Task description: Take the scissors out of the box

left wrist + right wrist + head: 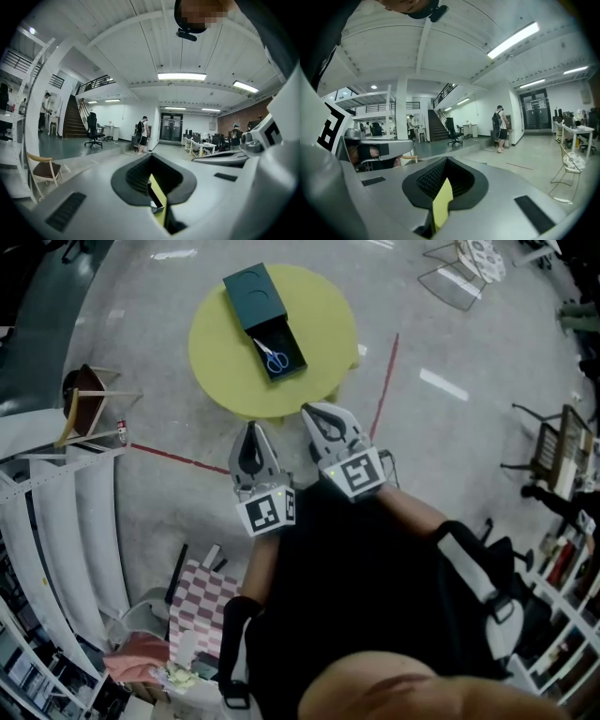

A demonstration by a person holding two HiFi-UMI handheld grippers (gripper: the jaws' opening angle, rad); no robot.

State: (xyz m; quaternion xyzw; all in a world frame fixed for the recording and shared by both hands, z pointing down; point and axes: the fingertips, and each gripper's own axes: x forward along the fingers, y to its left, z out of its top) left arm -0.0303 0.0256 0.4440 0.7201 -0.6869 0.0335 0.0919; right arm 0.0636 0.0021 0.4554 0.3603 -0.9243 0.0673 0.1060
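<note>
In the head view a dark teal box (265, 322) lies on a round yellow table (319, 329). Its drawer end is open and holds blue-handled scissors (274, 357). My left gripper (251, 430) and right gripper (309, 411) hover side by side at the table's near edge, short of the box; both are shut and hold nothing. In the left gripper view the gripper (151, 161) shows a sliver of yellow table (157, 193) through the slit between its jaws. The right gripper (445, 163) shows the same table (441, 203).
A wooden chair (80, 409) stands left of the table, and red tape lines (380, 395) cross the floor. Wire chairs (459, 273) sit at the far right, white shelving (56, 521) runs along the left, and a checked cloth (202, 601) lies close by. People stand far off in the hall.
</note>
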